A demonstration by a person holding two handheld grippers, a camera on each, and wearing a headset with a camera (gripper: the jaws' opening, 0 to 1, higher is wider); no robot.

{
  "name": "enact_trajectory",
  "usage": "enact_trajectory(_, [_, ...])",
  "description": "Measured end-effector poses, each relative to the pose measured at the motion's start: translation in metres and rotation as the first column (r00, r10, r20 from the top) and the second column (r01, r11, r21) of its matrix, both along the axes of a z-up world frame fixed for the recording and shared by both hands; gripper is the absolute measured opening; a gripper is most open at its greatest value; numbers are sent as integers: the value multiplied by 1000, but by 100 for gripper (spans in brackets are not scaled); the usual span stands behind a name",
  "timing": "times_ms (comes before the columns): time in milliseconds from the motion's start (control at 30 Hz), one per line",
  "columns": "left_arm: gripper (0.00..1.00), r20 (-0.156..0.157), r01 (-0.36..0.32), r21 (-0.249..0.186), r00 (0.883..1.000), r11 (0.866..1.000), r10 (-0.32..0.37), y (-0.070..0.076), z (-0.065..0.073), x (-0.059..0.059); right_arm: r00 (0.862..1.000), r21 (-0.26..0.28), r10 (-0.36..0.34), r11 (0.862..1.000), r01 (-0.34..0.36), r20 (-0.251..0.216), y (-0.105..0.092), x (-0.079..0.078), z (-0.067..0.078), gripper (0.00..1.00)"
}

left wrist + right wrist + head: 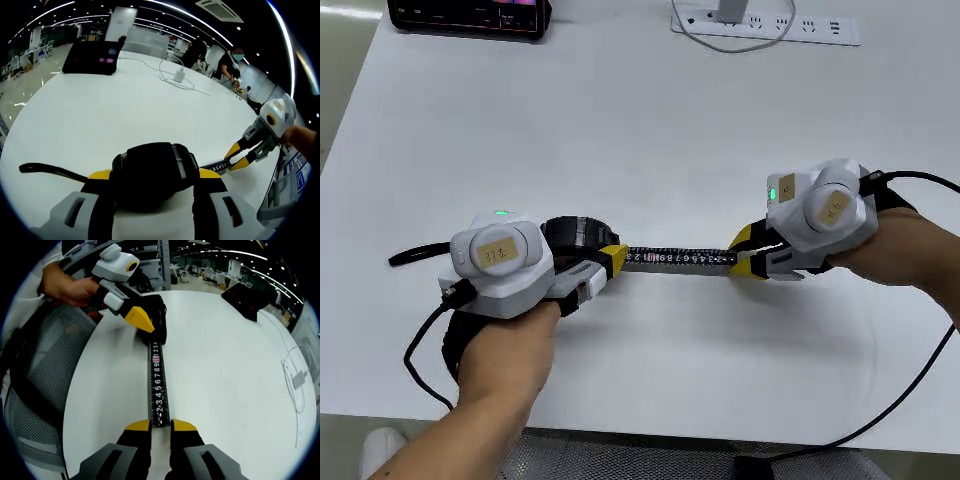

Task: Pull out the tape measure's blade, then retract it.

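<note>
L gripper (pixel 603 262) clamps black round plastic tape-measure case (pixel 575 232); R gripper (pixel 745 253) pinches tip of extended black numbered blade (pixel 680 257) over white table (pixel 620 130).

My bench (pixel 640 130) is smooth and white with a faint sheen. At lower centre, the tape measure's case (pixel 150 167) looks like glossy black plastic, and its blade (pixel 158 385) is dark and slightly shiny. My left hand-held gripper (pixel 608 262) and right hand-held gripper (pixel 748 254) have matt white plastic shells.
</note>
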State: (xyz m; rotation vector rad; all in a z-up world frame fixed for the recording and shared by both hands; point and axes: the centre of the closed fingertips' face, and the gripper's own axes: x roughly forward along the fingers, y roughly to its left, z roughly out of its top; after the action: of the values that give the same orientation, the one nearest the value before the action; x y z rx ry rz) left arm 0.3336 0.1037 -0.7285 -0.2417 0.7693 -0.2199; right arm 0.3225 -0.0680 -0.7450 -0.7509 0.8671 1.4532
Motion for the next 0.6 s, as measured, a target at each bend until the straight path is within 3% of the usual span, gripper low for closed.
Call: enact_trajectory(600, [58, -3, -3, -12, 1000, 1000, 3, 1, -1, 1, 1000, 32, -3, 999, 3, -10, 20, 0, -1, 10])
